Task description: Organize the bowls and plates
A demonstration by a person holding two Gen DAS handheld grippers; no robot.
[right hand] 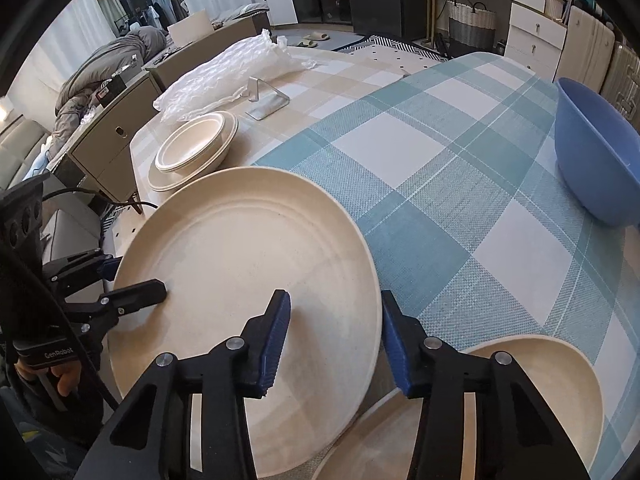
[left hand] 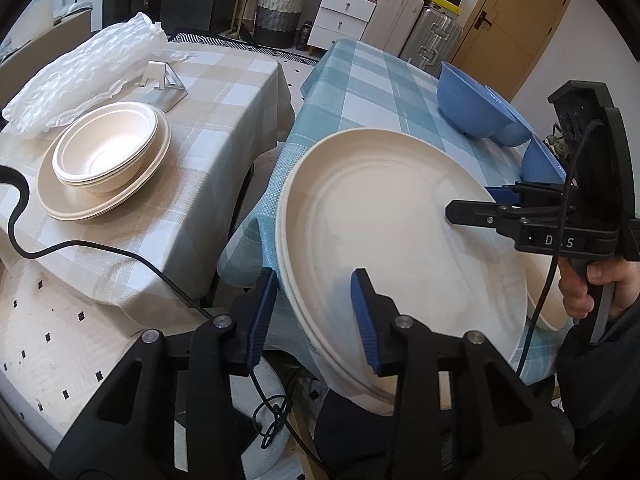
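Observation:
A large cream plate (left hand: pixel 380 220) (right hand: pixel 248 248) lies at the near corner of the blue-checked table (left hand: pixel 360 92) and overhangs its edge. My left gripper (left hand: pixel 314 316) (right hand: pixel 134 278) pinches its left rim, one pad on the plate's face and the other outside the rim. My right gripper (right hand: pixel 336 340) (left hand: pixel 474 202) holds the opposite rim the same way. A second cream plate (right hand: pixel 540 392) lies partly under the big one's right side. Blue bowls (left hand: pixel 472 104) (right hand: pixel 596 160) stand further back. On the beige table (left hand: pixel 224 92), cream bowls (left hand: pixel 104 152) (right hand: pixel 196 148) are stacked on cream plates.
Bubble wrap (left hand: pixel 80 76) and a metal stand (left hand: pixel 164 84) lie behind the cream stack. A black cable (left hand: pixel 80 246) runs over the beige table's near edge. A narrow gap separates the two tables. A person's hand (left hand: pixel 592 284) grips the right tool's handle.

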